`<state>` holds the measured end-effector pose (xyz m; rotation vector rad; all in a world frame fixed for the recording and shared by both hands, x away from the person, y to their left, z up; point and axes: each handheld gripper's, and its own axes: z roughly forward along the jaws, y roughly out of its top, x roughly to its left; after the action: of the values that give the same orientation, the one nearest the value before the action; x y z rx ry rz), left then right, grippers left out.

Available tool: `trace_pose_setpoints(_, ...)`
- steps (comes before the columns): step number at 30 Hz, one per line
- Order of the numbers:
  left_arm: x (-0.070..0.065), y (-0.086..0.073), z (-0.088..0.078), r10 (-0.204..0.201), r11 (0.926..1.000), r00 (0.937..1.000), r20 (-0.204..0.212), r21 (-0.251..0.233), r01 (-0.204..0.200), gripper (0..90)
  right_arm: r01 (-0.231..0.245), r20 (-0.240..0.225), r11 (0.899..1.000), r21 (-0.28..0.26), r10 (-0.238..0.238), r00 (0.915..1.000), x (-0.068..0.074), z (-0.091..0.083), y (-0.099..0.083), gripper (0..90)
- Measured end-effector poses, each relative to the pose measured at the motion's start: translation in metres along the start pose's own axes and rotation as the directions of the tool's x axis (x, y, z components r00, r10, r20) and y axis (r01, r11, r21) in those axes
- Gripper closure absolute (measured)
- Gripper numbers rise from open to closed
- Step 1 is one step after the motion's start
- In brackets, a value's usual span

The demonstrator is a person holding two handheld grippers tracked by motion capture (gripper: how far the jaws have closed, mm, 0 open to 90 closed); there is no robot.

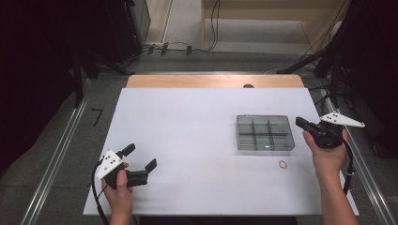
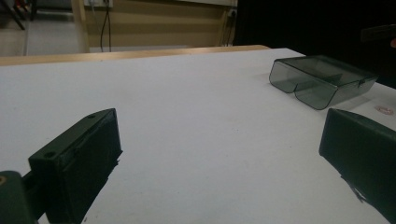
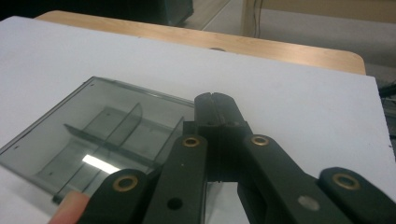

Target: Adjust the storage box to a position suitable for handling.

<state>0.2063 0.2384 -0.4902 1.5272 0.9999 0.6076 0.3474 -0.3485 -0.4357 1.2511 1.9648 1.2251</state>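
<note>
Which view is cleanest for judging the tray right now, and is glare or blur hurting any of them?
High view: even light, compartment tray sharp but small, rubber band faint. Right gripper view: a bright glare patch on the tray floor, the right gripper close and slightly soft. Left gripper view: dim, the left gripper jaws dark and blurred, tray at the far right.

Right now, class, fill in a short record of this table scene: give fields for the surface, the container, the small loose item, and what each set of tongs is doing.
surface: white table, wooden strip along its far edge
container: clear grey box with dividers, lid closed, on the right half of the table
small item: rubber band, lying flat just in front of the box, apart from it
left tongs: jaws wide open, nothing between them, low over the near left of the table
right tongs: jaws shut together, empty, at the box's right side
</note>
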Motion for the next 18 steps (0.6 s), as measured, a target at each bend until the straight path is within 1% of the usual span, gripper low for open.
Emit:
trace_pose_setpoints(1, 0.000, 0.000, 0.001, 0.001, 1.0000, 1.0000, 0.000, 0.001, -0.001, 0.0, -0.004, 0.006, 1.000, 0.030, 0.003, 1.0000, -0.005, 0.007, -0.001, 88.4)
trace_pose_setpoints(2, 0.000, 0.000, 0.002, 0.004, 1.0000, 1.0000, 0.002, 0.003, -0.004, 0.0, -0.006, 0.005, 0.999, 0.038, 0.006, 1.0000, -0.007, 0.009, -0.002, 88.4)
trace_pose_setpoints(3, -0.001, 0.000, 0.002, 0.005, 1.0000, 1.0000, 0.001, 0.007, -0.005, 0.0, -0.006, 0.005, 0.999, 0.038, 0.006, 1.0000, -0.007, 0.009, -0.002, 88.4)
trace_pose_setpoints(7, -0.002, 0.000, 0.003, 0.009, 0.9999, 0.9999, 0.007, 0.009, -0.009, 0.0, -0.029, 0.010, 0.997, 0.065, 0.029, 0.9995, -0.016, 0.020, -0.007, 88.4)
trace_pose_setpoints(8, -0.003, 0.000, 0.004, 0.010, 0.9999, 0.9999, 0.009, 0.009, -0.010, 0.0, -0.029, 0.010, 0.997, 0.065, 0.029, 0.9995, -0.016, 0.020, -0.007, 88.4)
trace_pose_setpoints(9, -0.003, 0.001, 0.004, 0.012, 0.9999, 0.9999, 0.009, 0.009, -0.012, 0.0, -0.032, 0.012, 0.996, 0.084, 0.031, 0.9994, -0.019, 0.025, -0.009, 88.4)
trace_pose_setpoints(11, -0.004, 0.001, 0.004, 0.017, 0.9998, 0.9998, 0.012, 0.011, -0.017, 0.0, -0.041, 0.008, 0.995, 0.096, 0.041, 0.9991, -0.021, 0.029, -0.012, 88.4)
trace_pose_setpoints(13, -0.004, 0.001, 0.003, 0.014, 0.9999, 0.9998, 0.013, 0.004, -0.014, 0.0, -0.059, 0.004, 0.993, 0.106, 0.059, 0.9982, -0.024, 0.033, -0.017, 88.4)
trace_pose_setpoints(14, -0.004, 0.002, 0.003, 0.015, 0.9999, 0.9998, 0.012, 0.004, -0.015, 0.0, -0.066, 0.004, 0.991, 0.118, 0.066, 0.9978, -0.025, 0.034, -0.019, 88.4)
trace_pose_setpoints(18, -0.002, 0.001, 0.002, 0.011, 0.9999, 0.9999, 0.012, 0.007, -0.011, 0.0, -0.069, 0.003, 0.988, 0.138, 0.069, 0.9976, -0.028, 0.040, -0.025, 88.4)
